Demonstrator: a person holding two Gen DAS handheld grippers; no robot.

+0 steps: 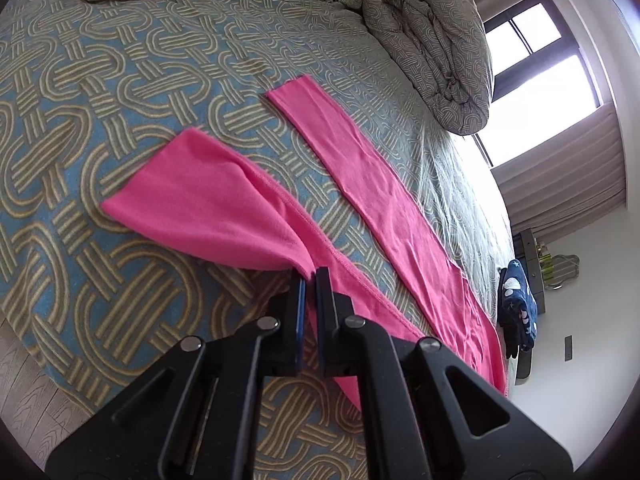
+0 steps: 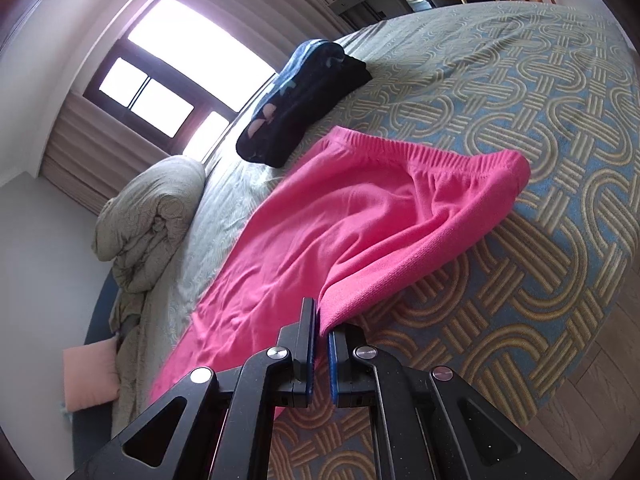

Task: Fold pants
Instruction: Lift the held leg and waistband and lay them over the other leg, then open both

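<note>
The pink pants [image 1: 372, 184] lie spread on the bed [image 1: 120, 80], which has a blue cover with a woven pattern. The left gripper [image 1: 311, 276] is closed on the edge of the near leg, and this leg rises a little from the cover. The far leg lies flat. The right gripper [image 2: 323, 322] is closed on the side of the pants near the elastic waistband [image 2: 432, 152]. A dark blue garment [image 2: 304, 104] lies just beyond the waistband.
</note>
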